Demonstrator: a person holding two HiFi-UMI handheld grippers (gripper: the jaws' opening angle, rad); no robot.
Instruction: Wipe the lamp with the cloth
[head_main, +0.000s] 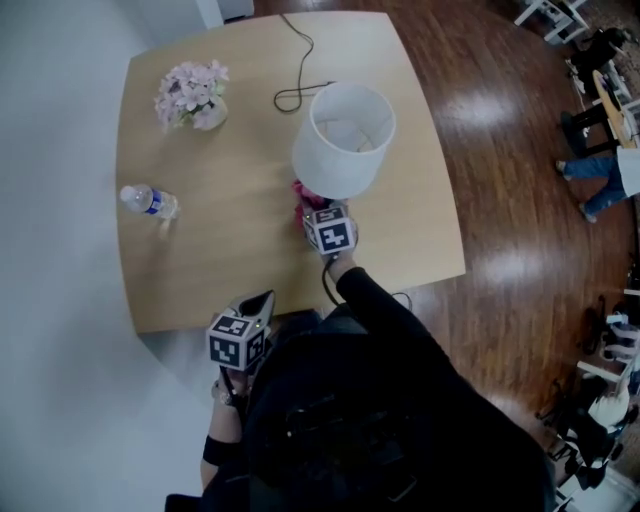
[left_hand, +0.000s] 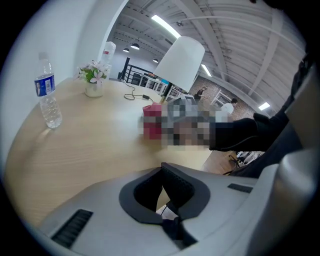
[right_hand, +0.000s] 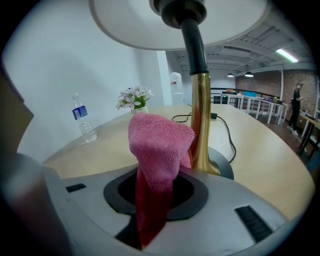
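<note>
Worktop (head_main: 250, 260): pale wood, rounded corners, on a dark glossy plank floor (head_main: 480, 200). Lamp (head_main: 343, 140) stands on it: white shade, brass stem, black cord (head_main: 295, 70) trailing behind. Flowers (head_main: 192, 95) & water bottle (head_main: 150, 201) sit well left of lamp. Right tongs (right_hand: 155, 192) clamp pink cloth (right_hand: 157, 150) just beside lamp stem, under shade; contact unclear. Left tongs (left_hand: 162, 187) closed, empty, well short of lamp. Beyond lamp: open hall w/ strip lights.

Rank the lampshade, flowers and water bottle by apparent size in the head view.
1. White fabric lampshade, though it stands nearer the camera.
2. Pale pink flower bunch.
3. Clear plastic water bottle.
</note>
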